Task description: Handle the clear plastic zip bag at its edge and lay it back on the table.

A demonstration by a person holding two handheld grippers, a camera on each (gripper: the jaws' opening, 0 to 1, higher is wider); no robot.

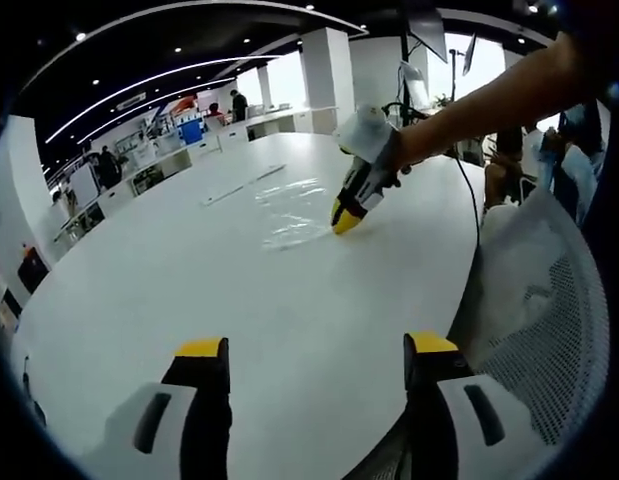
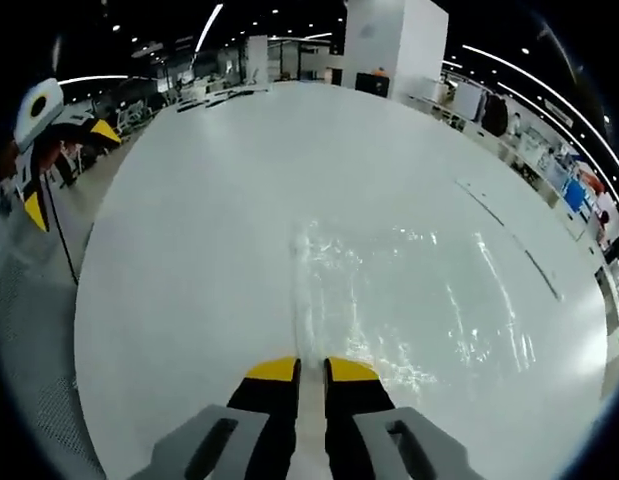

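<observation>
Table (image 1: 189,270): one, large, white, rounded at its edge, the biggest item in both views. Its surface carries one clear plastic zip bag (image 2: 409,300), lying flat and wrinkled, with glare on its folds. Contents of the bag cannot be made out; it appears flat throughout. Beyond the bag, two thin pale strips (image 1: 241,186) lie on the table, apart from the bag.

Chair (image 1: 549,330): one, with a white mesh back, standing just beside the table edge at the right of the left gripper view.

Grippers: two, each with black jaws tipped in yellow.

Right gripper (image 2: 311,372): jaws drawn nearly together, a narrow gap between them, tips at the near edge of the bag where its long seam runs toward the camera. Whether the bag's edge is pinched between them cannot be told. In the left gripper view the same tool (image 1: 347,218) is seen held by a person's hand, its yellow tip down on the bag's edge.

Left gripper (image 1: 317,350): jaws spread wide, nothing between them, hanging over bare table well apart from the bag. It appears at the left edge of the right gripper view (image 2: 64,170), off the table.

Background: open room with desks, white pillars and ceiling light strips.
</observation>
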